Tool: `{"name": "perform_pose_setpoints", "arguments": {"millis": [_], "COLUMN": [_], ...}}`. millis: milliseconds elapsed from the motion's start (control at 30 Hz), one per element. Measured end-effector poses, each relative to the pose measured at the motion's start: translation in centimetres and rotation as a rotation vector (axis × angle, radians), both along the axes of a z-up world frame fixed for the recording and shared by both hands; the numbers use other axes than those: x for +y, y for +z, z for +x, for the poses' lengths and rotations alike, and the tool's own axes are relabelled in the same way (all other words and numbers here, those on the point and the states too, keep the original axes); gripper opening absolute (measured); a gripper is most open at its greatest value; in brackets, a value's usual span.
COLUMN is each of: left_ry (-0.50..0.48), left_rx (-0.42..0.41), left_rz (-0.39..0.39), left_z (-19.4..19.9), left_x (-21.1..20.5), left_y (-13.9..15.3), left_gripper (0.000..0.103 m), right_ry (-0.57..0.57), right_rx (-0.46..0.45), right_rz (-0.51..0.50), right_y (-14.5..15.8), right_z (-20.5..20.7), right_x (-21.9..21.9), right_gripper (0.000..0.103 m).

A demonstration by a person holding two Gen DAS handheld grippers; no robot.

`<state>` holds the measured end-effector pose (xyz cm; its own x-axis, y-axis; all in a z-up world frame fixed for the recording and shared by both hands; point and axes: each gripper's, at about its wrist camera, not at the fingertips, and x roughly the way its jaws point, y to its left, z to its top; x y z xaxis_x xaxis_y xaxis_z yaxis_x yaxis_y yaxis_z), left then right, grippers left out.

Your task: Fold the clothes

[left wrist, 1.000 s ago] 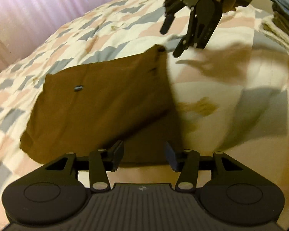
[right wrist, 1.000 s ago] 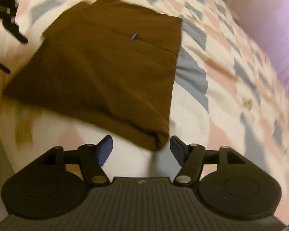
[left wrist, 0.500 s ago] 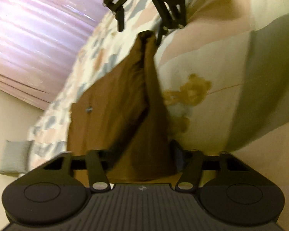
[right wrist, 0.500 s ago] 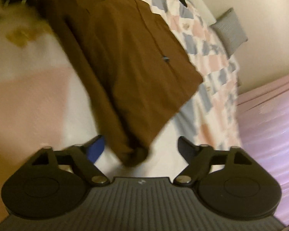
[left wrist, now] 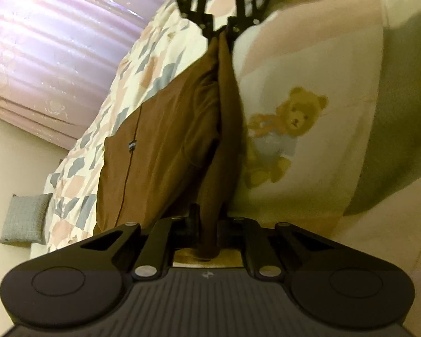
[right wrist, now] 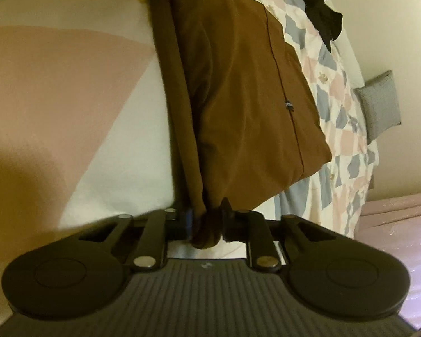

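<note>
Brown garment (left wrist: 165,146) lies folded on the bed (left wrist: 317,56), over a quilt with pink and grey patches and a teddy bear print (left wrist: 280,134). Left tongs (left wrist: 207,230) closing, with the garment's near edge bunched between the jaws and pressed by the pads. Right tongs (right wrist: 206,224) likewise closing, pinching the other end of the same folded edge; in the left wrist view they appear at the far end (left wrist: 220,29), tips meeting on the cloth. Edge runs as a raised ridge between the two tongs, the rest of the garment spreading flat to one side. Small dark tag (right wrist: 289,105) on the top layer beside a seam. Grey cushion (right wrist: 379,104) against the wall past the bed. Black cloth (right wrist: 321,14) on the far quilt.
</note>
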<state>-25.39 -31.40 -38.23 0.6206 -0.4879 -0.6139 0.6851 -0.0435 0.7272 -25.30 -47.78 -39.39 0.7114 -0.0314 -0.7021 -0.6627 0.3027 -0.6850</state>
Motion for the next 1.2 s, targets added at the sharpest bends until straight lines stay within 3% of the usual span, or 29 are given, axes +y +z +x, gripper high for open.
{"name": "perform_pose_setpoints", "arguments": {"millis": [133,233,433,567,700,833,967,1000,1033,1133,1200], "left_ry": [-0.013,0.012,0.047,0.075,0.098,0.143,0.240,0.280,0.320,0.457,0.529], "left_rx": [0.016,0.039,0.148,0.201,0.208,0.188,0.228,0.279,0.330,0.518,0.637], "left_rz": [-0.006,0.003,0.045,0.002,-0.071,-0.116,-0.147,-0.148,-0.148,-0.172,-0.233], "left_z": [-0.2,-0.9,-3.5,0.5,7.6,16.1,24.5,26.5,28.4,33.3,35.1], "left_x": [1.6,3.5,6.3,5.6,4.2,1.9,-0.1,-0.5,-0.9,-1.1,0.0], "left_y": [2.4,4.5,6.7,9.4,12.7,13.4,10.9,9.7,8.5,5.6,5.2], "left_gripper": [0.007,0.007,0.008,0.010,0.010,0.011,0.014,0.015,0.022,0.041,0.043], "right_ry": [-0.027,-0.028,-0.032,-0.102,-0.177,-0.237,-0.349,-0.378,-0.419,-0.604,-0.715], "right_rx": [0.031,0.066,0.245,0.349,0.389,0.390,0.380,0.377,0.387,0.437,0.422], "right_rz": [0.050,0.100,0.191,0.262,0.320,0.343,0.389,0.402,0.424,0.505,0.623], "right_y": [2.5,5.4,8.5,11.8,16.0,17.2,13.7,12.7,11.4,6.8,6.1], "right_z": [-1.1,-4.7,-7.5,-2.8,5.5,14.0,23.1,25.3,27.4,30.9,30.9], "right_x": [1.0,2.4,5.1,3.5,0.4,-2.4,-4.6,-5.1,-5.7,-7.5,-9.5], "right_gripper": [0.012,0.012,0.012,0.010,0.010,0.010,0.011,0.012,0.014,0.035,0.047]}}
